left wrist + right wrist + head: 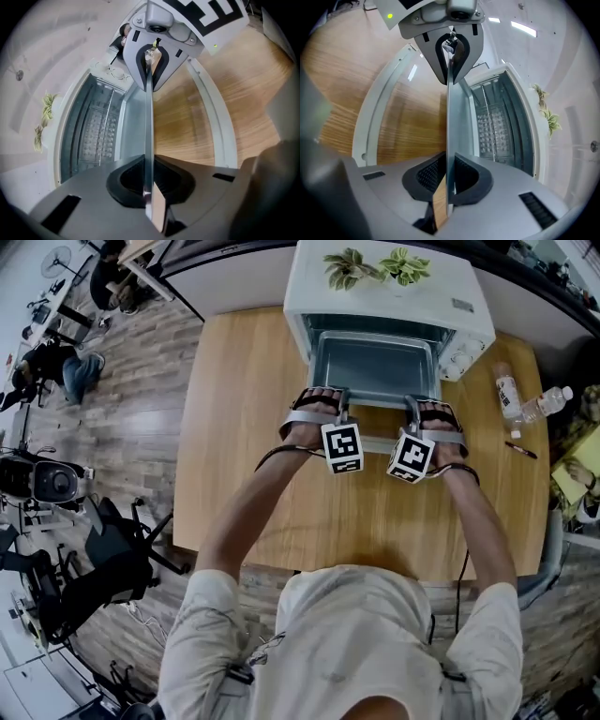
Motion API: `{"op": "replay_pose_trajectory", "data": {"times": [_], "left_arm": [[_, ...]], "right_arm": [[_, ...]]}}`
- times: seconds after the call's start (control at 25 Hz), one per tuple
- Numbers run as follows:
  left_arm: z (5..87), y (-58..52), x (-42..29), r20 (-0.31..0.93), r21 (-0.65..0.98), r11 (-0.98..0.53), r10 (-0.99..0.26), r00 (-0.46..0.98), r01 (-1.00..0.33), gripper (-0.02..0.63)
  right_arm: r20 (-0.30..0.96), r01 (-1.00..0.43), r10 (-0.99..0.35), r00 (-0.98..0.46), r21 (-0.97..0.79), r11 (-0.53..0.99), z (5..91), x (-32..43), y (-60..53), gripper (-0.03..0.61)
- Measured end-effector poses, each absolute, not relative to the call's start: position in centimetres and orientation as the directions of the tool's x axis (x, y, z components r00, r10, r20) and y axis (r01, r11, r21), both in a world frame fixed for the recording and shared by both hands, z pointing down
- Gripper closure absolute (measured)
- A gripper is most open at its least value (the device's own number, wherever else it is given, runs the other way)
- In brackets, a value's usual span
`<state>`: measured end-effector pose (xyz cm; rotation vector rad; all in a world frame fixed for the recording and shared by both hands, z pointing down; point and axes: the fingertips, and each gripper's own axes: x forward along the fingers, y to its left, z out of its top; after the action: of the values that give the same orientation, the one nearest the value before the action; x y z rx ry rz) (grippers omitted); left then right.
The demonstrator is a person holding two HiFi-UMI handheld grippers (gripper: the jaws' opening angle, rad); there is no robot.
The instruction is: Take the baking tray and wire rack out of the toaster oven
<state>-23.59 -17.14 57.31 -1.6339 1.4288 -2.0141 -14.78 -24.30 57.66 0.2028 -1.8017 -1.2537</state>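
The left claw (149,180) and right claw (447,180) are each clenched on the front lip of the grey metal baking tray (375,367), which sits partly out of the white toaster oven (461,332). Draw both back evenly and level so it neither jams nor tips.

Smooth grey metal (faintly glossy) — baking tray (375,369); matt wood — table (234,446).

Head cam: steep top-down over table (234,427). Gripper cams: close-up, opposing sides, looking along the tray (148,117) rim. All three share the oven (422,301) mouth.
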Motion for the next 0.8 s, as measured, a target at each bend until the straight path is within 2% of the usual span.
{"op": "replay_pose_trajectory", "data": {"times": [0.36, 0.8], "left_arm": [[56.3, -12.8, -20.3, 0.652, -0.753, -0.509, -0.659, -0.374, -0.417, 0.575], [55.4, -11.9, -17.9, 0.624, -0.777, -0.513, -0.7, -0.347, -0.364, 0.574]], "right_arm": [[0.567, 0.347, -0.562, -0.603, 0.82, 0.455, 56.6, -11.6, -20.1, 0.526], [0.554, 0.308, -0.586, -0.591, 0.827, 0.471, 55.8, -8.8, -18.6, 0.526]]}}
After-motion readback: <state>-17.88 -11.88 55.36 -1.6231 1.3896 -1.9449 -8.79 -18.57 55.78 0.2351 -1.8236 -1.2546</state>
